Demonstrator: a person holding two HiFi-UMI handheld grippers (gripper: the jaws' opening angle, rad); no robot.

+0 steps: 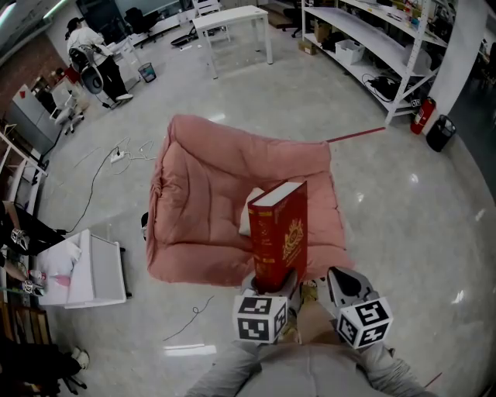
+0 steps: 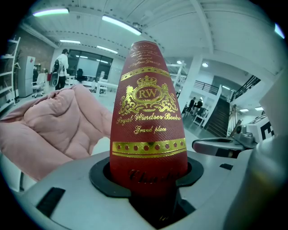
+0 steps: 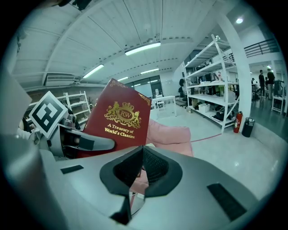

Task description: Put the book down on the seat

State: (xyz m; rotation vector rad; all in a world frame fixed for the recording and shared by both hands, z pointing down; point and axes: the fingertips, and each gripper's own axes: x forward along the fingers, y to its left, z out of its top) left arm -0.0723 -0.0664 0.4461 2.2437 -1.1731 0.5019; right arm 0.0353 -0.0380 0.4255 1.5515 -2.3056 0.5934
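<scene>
Ahead of the left gripper [image 1: 274,285], a pink quilted cushion seat [image 1: 203,194] lay on the grey floor. A white object [image 1: 246,215] rested on it, partly hidden behind the book. Farther beyond stood a white table [image 1: 232,19] and white metal shelving [image 1: 364,35]. The left gripper's jaws pinched the bottom of a red hardcover book with gold lettering [image 1: 280,231], held upright over the seat's near edge. Just right of it, the right gripper [image 1: 339,281] pointed forward and slightly down, its jaws pressed together on nothing, clear of the book.
</scene>
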